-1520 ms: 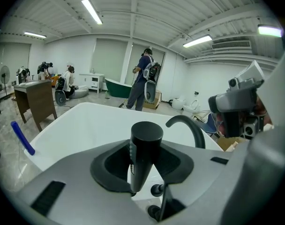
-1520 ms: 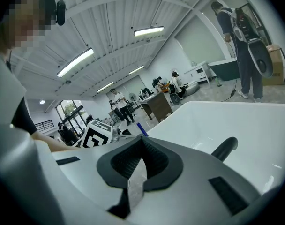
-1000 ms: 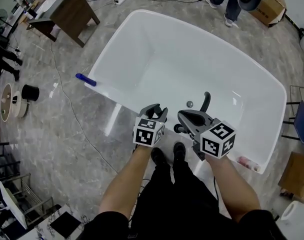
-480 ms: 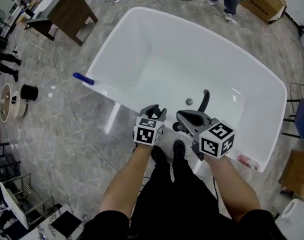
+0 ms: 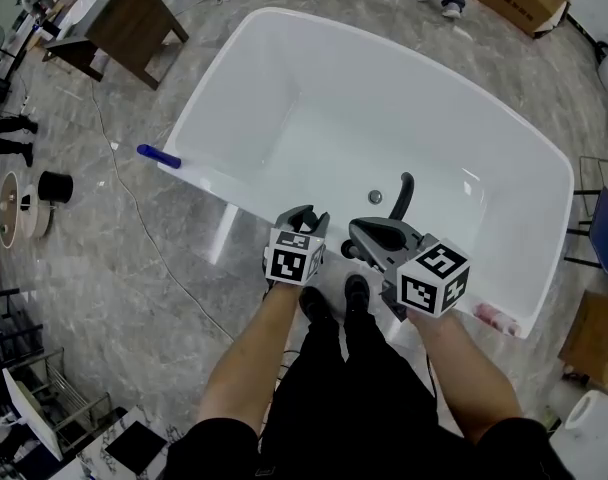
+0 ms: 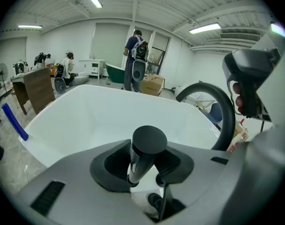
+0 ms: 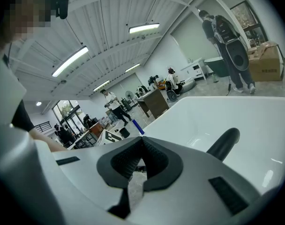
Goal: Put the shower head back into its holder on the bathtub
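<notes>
Currently the left gripper (image 6: pixel 142 162) fingers are pinching the black shower head (image 6: pixel 148 140), which is standing nearly upright between them, round cap topmost. The right gripper (image 7: pixel 142 144) fingers are pressing together at the tips, gripping nothing. Beyond both the white bathtub (image 6: pixel 81 121) is lying open, and a curved black faucet (image 6: pixel 225 116) is rising right of the left fingers. Farther left, a blue stick (image 6: pixel 13 121) is resting on the rim.

Left forearm (image 5: pixel 246 368) and right forearm (image 5: pixel 469 373) are bare, extended forward side by side. The left gripper (image 5: pixel 302 216) points downward, jaws clamped on the shower head (image 6: pixel 145 153). The right gripper (image 5: pixel 362 236) sits at a shallower tilt, jaws closed tip to tip, nothing between.
</notes>
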`<state>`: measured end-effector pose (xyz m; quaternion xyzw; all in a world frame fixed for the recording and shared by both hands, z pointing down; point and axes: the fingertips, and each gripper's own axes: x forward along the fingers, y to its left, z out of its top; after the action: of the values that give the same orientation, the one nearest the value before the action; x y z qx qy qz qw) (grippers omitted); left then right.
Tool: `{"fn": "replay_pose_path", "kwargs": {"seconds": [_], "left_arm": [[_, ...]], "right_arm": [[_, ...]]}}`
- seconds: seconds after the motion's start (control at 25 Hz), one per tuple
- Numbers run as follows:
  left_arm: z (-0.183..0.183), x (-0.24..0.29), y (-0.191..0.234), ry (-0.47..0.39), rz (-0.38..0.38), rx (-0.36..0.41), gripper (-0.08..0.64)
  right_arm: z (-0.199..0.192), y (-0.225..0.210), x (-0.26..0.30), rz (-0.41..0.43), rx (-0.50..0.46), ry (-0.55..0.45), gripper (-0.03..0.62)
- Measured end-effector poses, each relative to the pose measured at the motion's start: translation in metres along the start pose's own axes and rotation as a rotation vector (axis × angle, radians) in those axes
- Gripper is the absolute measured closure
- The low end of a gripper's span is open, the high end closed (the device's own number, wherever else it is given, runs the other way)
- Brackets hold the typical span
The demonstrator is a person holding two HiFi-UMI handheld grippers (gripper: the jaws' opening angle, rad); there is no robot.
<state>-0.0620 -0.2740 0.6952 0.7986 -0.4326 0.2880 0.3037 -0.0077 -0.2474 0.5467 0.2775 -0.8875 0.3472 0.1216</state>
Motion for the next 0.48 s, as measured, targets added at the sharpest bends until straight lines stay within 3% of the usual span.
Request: {"fn": "replay_pose_path", "kwargs": {"seconds": [0.48], "left_arm": [[-0.018, 0.011, 0.000, 0.050, 0.009, 0.009, 0.414]], "right_arm": [[-0.005, 0.000, -0.002, 0.007, 0.006, 0.008, 0.575]]}}
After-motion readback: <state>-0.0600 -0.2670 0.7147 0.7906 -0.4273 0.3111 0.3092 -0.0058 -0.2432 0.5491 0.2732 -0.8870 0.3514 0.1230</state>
